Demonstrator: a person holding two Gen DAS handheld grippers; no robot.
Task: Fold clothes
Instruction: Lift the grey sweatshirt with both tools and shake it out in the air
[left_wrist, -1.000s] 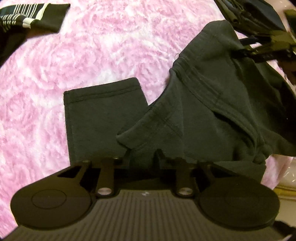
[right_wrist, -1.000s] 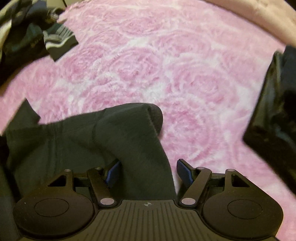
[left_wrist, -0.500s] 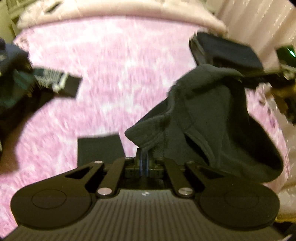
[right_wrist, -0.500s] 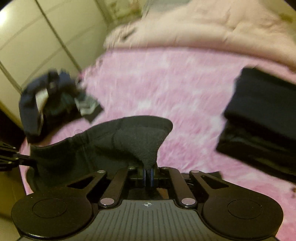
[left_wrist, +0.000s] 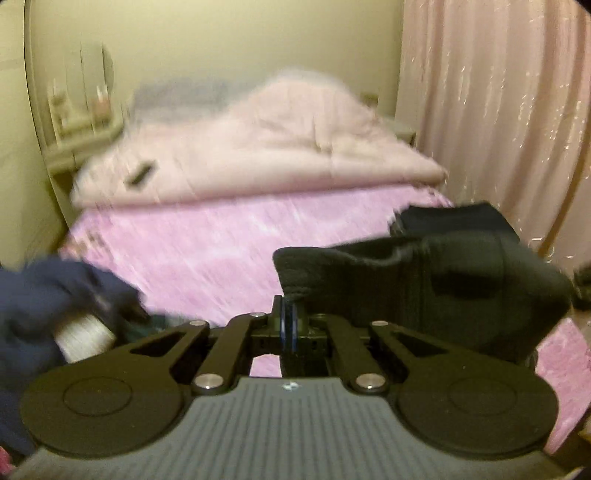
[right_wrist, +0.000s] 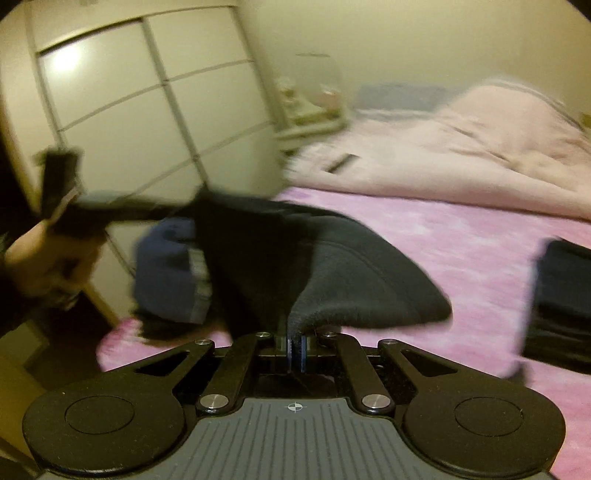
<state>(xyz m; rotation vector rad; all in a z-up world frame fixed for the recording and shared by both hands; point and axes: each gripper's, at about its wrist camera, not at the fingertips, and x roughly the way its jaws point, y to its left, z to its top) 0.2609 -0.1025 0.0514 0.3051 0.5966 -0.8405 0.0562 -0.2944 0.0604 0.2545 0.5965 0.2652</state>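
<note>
A dark grey garment (left_wrist: 424, 291) hangs lifted above the pink bedspread (left_wrist: 221, 251), stretched between both grippers. My left gripper (left_wrist: 287, 314) is shut on one corner of it, the cloth draping off to the right. In the right wrist view the same dark garment (right_wrist: 332, 273) rises from my right gripper (right_wrist: 294, 343), which is shut on another corner. The other gripper and a hand (right_wrist: 48, 236) show blurred at the left of that view, pinching the far end.
A navy garment with a striped band (left_wrist: 55, 314) lies bunched at the bed's left edge. Folded dark clothes (right_wrist: 561, 299) are stacked at the right. A pale pink duvet (left_wrist: 258, 155) is heaped at the head of the bed. A curtain (left_wrist: 498, 110) and a wardrobe (right_wrist: 129, 110) flank the bed.
Both grippers have closed on the dark garment and lifted it off the bedspread. The views have tilted up from the bed surface toward the room.
</note>
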